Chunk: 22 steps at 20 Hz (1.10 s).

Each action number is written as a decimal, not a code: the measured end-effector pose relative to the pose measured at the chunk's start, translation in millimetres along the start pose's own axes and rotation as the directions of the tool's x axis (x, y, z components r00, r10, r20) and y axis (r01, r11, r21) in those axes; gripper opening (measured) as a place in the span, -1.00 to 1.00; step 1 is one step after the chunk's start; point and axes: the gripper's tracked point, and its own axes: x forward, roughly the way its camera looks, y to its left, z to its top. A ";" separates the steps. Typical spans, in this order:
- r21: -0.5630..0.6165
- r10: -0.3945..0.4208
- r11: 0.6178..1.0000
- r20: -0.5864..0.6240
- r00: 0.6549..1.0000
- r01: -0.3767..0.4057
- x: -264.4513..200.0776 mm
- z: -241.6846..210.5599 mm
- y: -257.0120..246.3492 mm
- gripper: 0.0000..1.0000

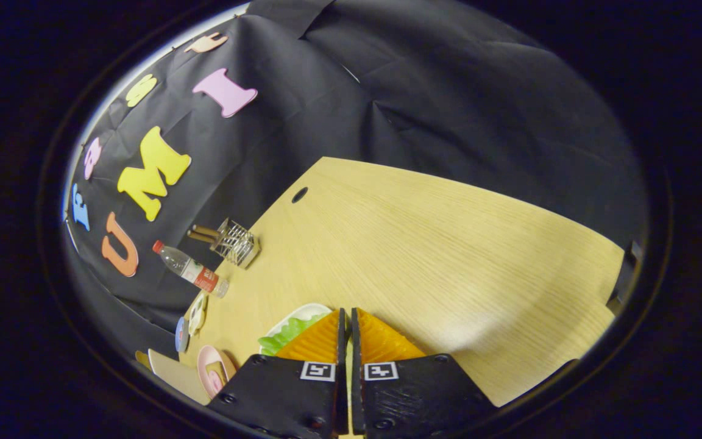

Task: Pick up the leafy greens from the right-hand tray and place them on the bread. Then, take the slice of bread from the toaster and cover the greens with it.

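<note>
Fingers (327, 338) pressed nearly together with nothing visibly pinched, leafy greens (285, 335) on the white tray (302, 314) just beside the left fingertip, so better spread wide, dip lower, then pinch mid-leaf.

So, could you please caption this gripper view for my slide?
Tool nearly shut above the wooden table, lettuce on a white plate beside it.

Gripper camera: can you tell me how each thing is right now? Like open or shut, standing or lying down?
gripper: fingers nearly together, a thin gap between them; whether they pinch anything cannot be told.
leafy greens: lying on a white tray, partly hidden behind the fingers.
water bottle: capped, at the table's edge.
wire rack: standing on the table.
</note>
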 end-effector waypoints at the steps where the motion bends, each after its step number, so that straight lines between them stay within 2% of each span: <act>1: -0.004 0.010 1.000 0.001 1.000 -0.010 -2.1 -0.4 2.8 -0.97; 6: -0.038 0.063 0.997 0.059 0.996 -0.061 -28.2 7.3 28.4 -1.00; 12: -0.088 0.156 0.986 0.131 0.979 -0.145 -74.3 19.8 84.6 -1.00; 15: -0.172 0.182 0.973 0.160 0.970 -0.154 -92.4 17.4 113.9 -1.00; 22: -0.275 0.312 0.923 0.132 0.941 -0.268 -122.3 -26.8 210.4 -1.00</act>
